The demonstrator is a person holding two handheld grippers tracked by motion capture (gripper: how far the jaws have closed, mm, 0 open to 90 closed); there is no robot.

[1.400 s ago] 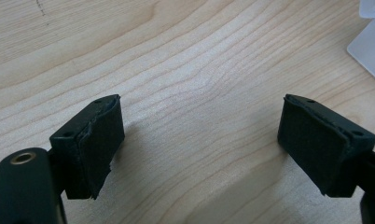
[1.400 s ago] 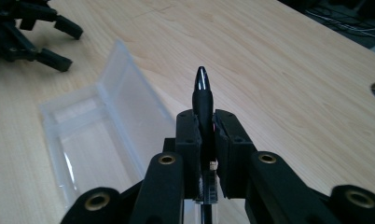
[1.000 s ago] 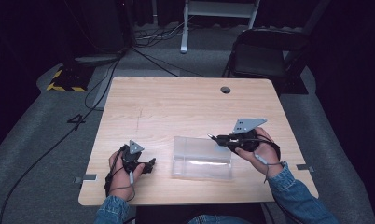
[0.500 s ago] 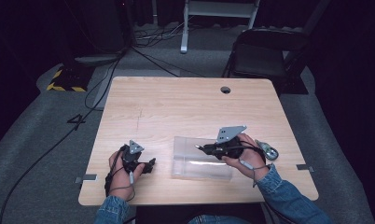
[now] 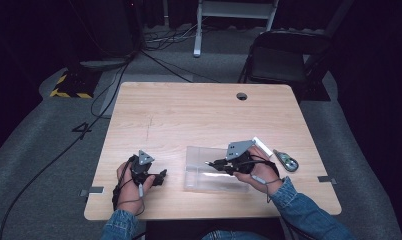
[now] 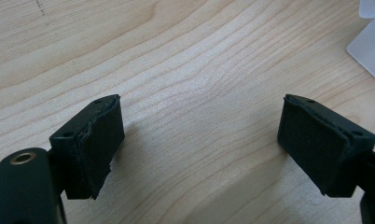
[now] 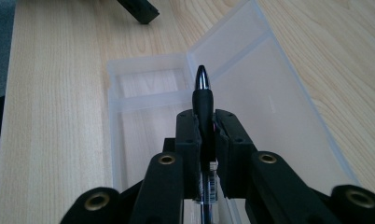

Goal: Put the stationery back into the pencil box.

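The pen's point(image 7: 203, 100) rear end is hidden between the right gripper's point(image 7: 205, 128) jaws. The small object point(image 5: 286, 160) near the bench's point(image 5: 189, 115) right edge is too small to identify.

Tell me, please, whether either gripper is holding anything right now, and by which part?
The right gripper is shut on a pen, clamped just behind its tip over the open clear case. The left gripper is open and holds nothing.
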